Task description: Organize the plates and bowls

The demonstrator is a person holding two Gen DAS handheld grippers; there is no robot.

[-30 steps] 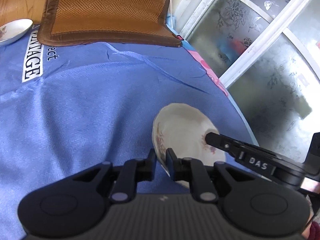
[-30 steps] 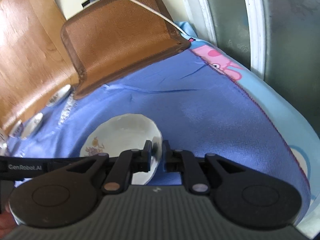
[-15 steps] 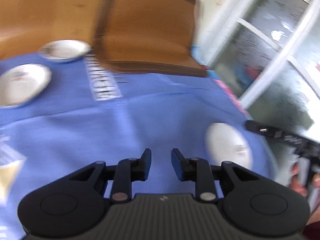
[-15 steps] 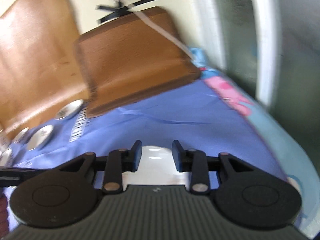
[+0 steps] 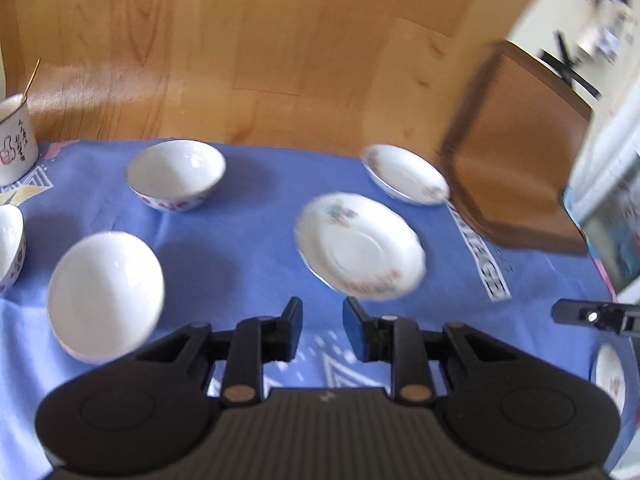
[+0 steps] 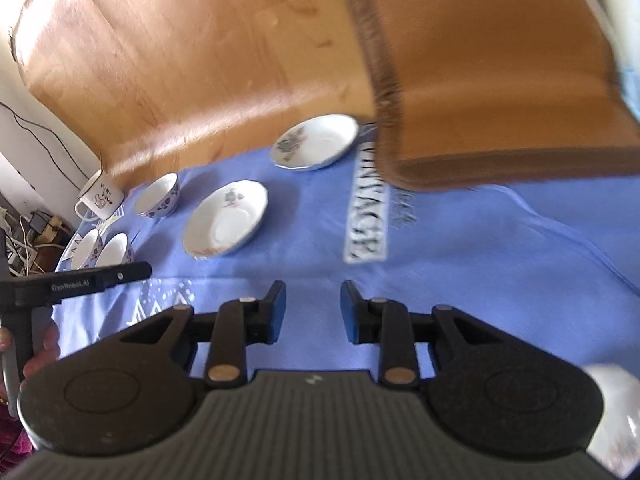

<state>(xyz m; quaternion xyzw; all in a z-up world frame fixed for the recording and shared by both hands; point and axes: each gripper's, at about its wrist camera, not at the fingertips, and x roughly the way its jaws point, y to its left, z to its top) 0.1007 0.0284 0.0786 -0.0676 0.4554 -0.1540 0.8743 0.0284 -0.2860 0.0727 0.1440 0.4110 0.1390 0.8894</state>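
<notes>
Left gripper, jaws parted and empty; nearest plate lies just beyond, slightly right; right gripper likewise spread, farther off

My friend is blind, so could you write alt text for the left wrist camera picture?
An open, empty hand-held gripper points over a blue tablecloth set with white dishes: a floral plate just ahead, another plate behind it, and bowls to the left. The picture is slightly blurred.

Blue tablecloth, white mug at its corner, brown woven mat opposite.
</notes>
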